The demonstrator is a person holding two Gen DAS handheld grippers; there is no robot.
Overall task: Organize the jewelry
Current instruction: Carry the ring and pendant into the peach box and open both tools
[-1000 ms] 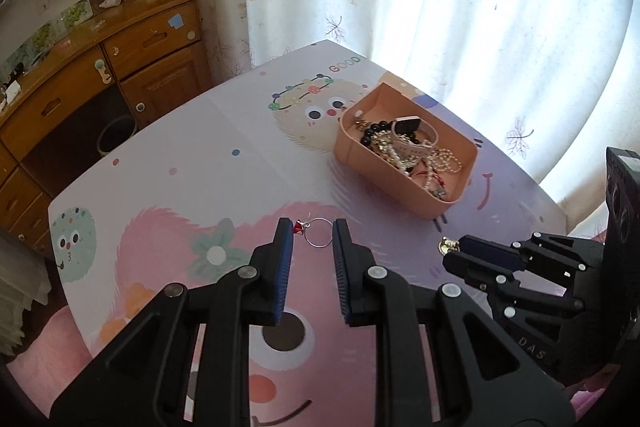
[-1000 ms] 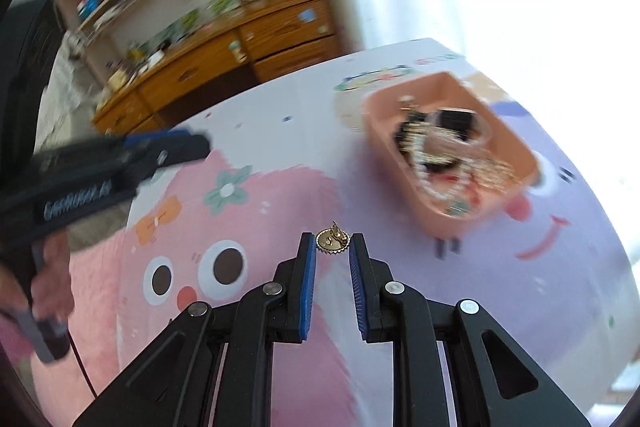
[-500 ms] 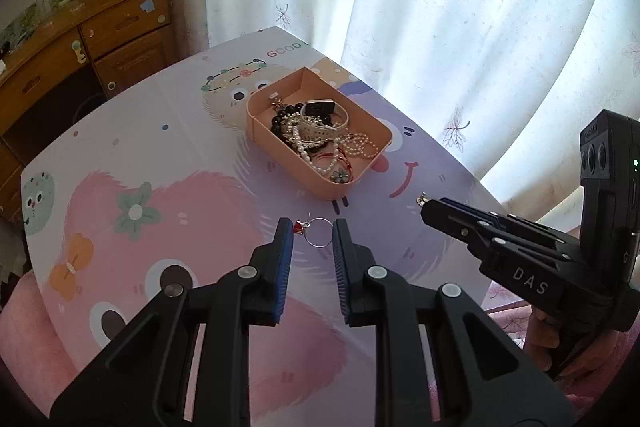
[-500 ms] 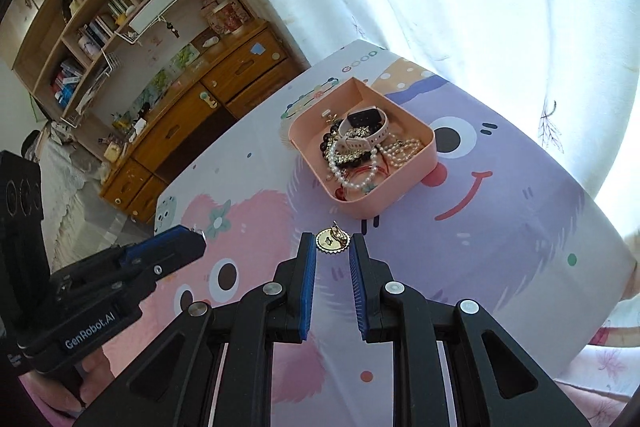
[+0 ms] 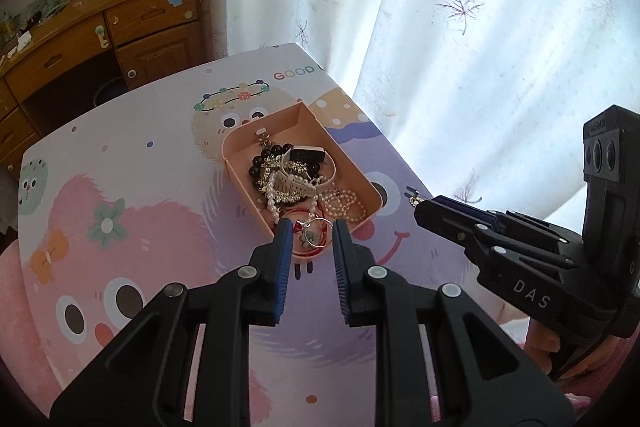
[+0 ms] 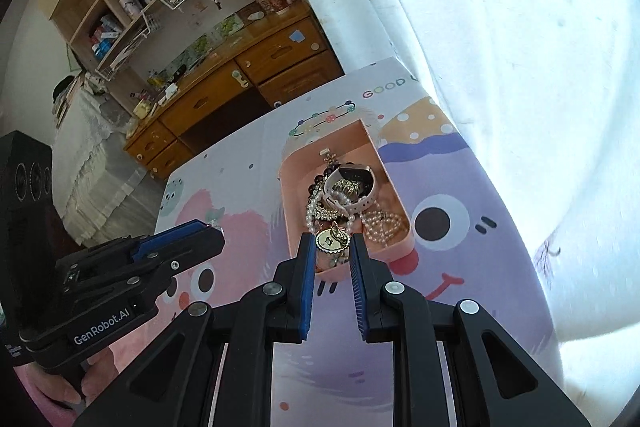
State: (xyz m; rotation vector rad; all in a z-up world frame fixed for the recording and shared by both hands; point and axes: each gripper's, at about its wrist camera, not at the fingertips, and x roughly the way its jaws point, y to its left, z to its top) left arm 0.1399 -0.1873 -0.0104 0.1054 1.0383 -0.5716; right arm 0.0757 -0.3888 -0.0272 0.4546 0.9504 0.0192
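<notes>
Where bracelets tangle, the pink tray (image 5: 256,197) looks crowded.

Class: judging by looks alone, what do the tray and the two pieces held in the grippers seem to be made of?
Tray: likely matte plastic; smooth peach walls, rounded corners.
Hoop in the left gripper: thin silvery metal wire, red charm.
Pendant in the right gripper: gold-toned metal, shiny, possibly plated.

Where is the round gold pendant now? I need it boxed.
The round gold pendant is pinched in the right gripper, right-wrist view, above the pink tray's near end.
</notes>
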